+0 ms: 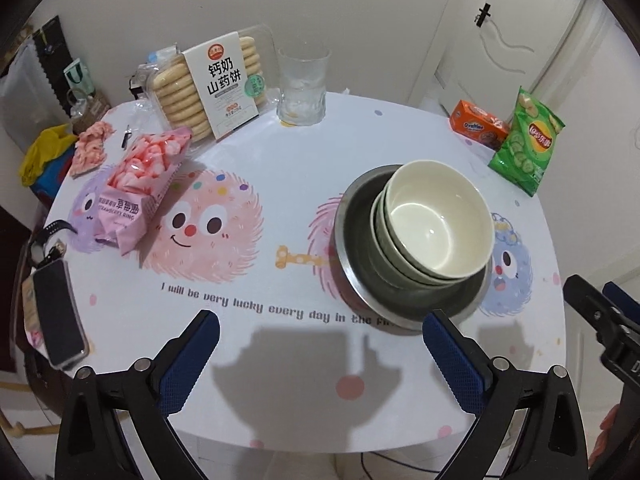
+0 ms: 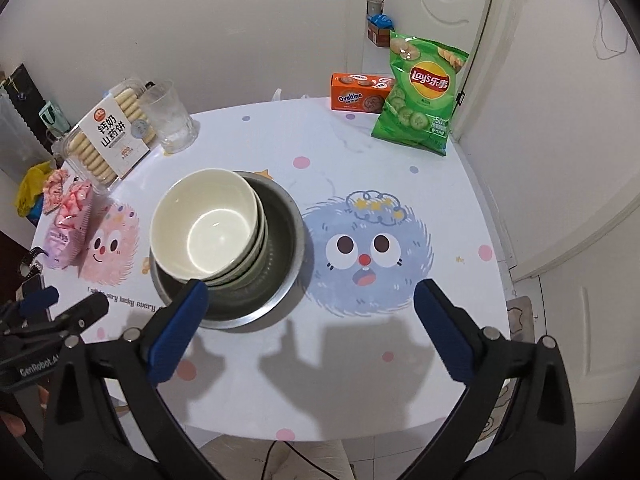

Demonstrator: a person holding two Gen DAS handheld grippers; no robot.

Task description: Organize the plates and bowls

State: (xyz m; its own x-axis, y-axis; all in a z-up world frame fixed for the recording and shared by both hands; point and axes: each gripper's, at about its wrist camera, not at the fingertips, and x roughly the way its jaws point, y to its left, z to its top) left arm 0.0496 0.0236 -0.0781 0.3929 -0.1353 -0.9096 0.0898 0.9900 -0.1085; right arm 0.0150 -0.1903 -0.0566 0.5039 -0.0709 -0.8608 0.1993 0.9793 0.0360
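At table [image 1: 280,184] centre, we see stacked cream ceramic bowls [image 1: 436,224] in round steel basin [image 1: 356,240]; left gripper [image 1: 320,344] and right gripper [image 2: 312,312] both spread wide, empty; bare tabletop at 6 o'clock.

From my left claw's camera, my other claw [image 1: 608,320] is cut off by the right edge, so I can't read its jaws there. The lower bowls [image 1: 384,248] show only rims under the top bowl [image 1: 438,220], and the stack hides much of the steel basin [image 1: 360,256]. The phone [image 1: 58,316] hangs partly past the table [image 1: 280,380] edge. Small print on the biscuit box [image 1: 226,84] is unreadable
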